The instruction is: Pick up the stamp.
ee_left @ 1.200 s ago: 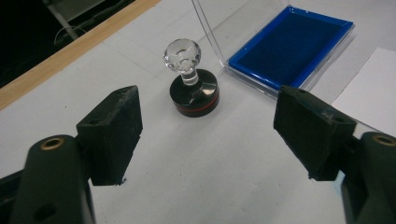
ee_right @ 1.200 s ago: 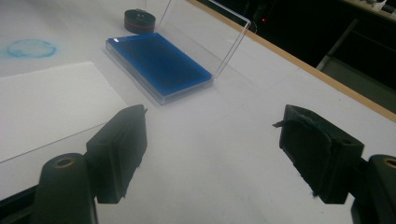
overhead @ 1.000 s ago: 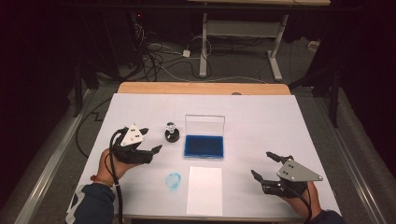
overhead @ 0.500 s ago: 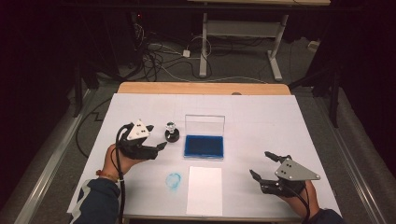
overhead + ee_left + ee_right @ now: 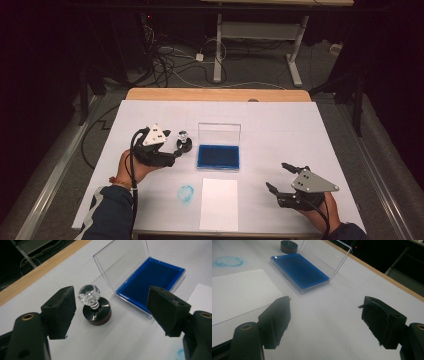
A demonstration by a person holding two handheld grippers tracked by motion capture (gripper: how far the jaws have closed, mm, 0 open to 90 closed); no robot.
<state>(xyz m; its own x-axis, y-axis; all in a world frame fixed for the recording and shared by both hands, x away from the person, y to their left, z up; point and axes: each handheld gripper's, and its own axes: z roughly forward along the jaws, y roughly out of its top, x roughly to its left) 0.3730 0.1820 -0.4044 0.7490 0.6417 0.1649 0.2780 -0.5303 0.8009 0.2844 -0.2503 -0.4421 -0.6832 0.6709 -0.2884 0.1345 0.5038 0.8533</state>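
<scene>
A: Now, item one: round black stamp with a clear faceted knob (image 5: 96,307), upright on the white table cover (image 5: 300,135), just beside the open ink pad. Status?

B: Untouched. The left gripper (image 5: 111,312) has its jaws spread wide, one on each side of the stamp, pads well clear of the knob. Nothing pinched.

A: Item two: blue ink pad in a clear hinged plastic case (image 5: 218,156), lid standing up at the far side.

B: Logged. It sits between the two hands, nearer the left one.

A: Item three: blank white paper sheet (image 5: 218,202), near the front edge of the table. Item four: smudged blue ring mark (image 5: 186,194) on the cover, beside the sheet.

B: Both noted. The right gripper (image 5: 281,180) rests low by the front right, jaws spread, empty, well apart from the pad.

A: Risks, as you judge them?

B: The knob is smooth and rounded; jaws closing on it off-centre could squeeze it out sideways and topple the stamp toward the case. Closing lower, on the black base, looks steadier. A tilted lift could also knock the raised lid, since stamp and case stand so close. And the sheet lies loose: a stamp pressed on it with nothing to hold it down may drag it and smear the print.
</scene>
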